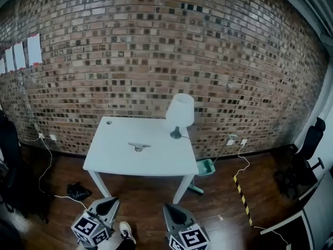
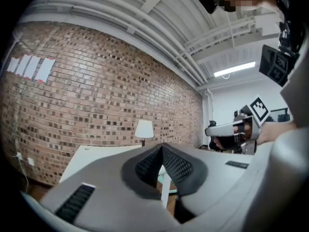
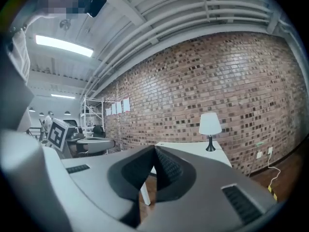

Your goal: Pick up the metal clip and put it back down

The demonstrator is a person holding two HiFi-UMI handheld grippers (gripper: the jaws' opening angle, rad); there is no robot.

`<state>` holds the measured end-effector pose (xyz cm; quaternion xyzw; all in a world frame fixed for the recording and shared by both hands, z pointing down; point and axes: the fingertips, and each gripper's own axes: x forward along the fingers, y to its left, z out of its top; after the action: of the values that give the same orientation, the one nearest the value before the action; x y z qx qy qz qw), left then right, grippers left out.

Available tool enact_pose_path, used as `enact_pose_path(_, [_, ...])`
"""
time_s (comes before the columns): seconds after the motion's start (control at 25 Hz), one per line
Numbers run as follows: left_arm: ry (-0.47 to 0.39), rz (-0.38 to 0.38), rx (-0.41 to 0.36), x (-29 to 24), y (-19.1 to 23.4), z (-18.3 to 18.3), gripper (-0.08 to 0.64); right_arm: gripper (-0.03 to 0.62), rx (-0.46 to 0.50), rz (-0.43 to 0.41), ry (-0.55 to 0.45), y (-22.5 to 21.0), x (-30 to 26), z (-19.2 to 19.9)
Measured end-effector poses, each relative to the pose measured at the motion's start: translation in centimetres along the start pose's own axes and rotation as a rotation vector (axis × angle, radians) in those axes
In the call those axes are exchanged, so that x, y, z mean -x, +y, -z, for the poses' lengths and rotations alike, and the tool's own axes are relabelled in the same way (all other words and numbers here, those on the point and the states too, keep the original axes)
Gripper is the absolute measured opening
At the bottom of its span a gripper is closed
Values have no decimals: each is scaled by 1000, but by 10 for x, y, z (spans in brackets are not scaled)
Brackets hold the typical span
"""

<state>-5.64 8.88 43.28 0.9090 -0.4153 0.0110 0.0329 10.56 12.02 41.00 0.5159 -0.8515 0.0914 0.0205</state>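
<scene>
Both grippers closed and empty, well short of the table

Head view: the metal clip (image 1: 139, 147) lies mid-way across the white table (image 1: 112, 160), long axis left to right, far ahead and between the left gripper (image 1: 113, 201) and right gripper (image 1: 168, 207), about equally distant from each. Left gripper view: jaws together on nothing. Right gripper view: jaws likewise together; clip too small to find.

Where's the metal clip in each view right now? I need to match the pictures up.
Head view: the metal clip lies near the middle of the white table.
Left gripper view: not made out on the table.
Right gripper view: not made out either.
Shared landmark: the white lamp at the table's corner, in all three views.
</scene>
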Motion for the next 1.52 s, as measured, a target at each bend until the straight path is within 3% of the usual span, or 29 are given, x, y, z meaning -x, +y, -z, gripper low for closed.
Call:
enact_pose_path(0.32, [-37,-3,0,65,-53,-23,-9,-20,1,-38,-14,40,67,-7])
enact_pose_path(0.48, [-15,-40,-37,79,-51,-24,-8,-20,18,-42,-24,54,73,-9])
enact_pose_path(0.72, [-45,-21,-5,94,-47,-38,-8,-20,22,-44,-82,65,75,-17])
enact_pose_path(0.92, [-51,-6,-9,100,-48,-38,-8,-20,55,-44,-68,79,71,-13])
enact_pose_path(1.24, [-72,-29,17,113,-33,-41,-6,-21,60,54,-141,82,73,-27])
enact_pose_path(1.52, [-87,-32,-17,112,-33,-43,2,-21,54,47,-122,84,67,-23])
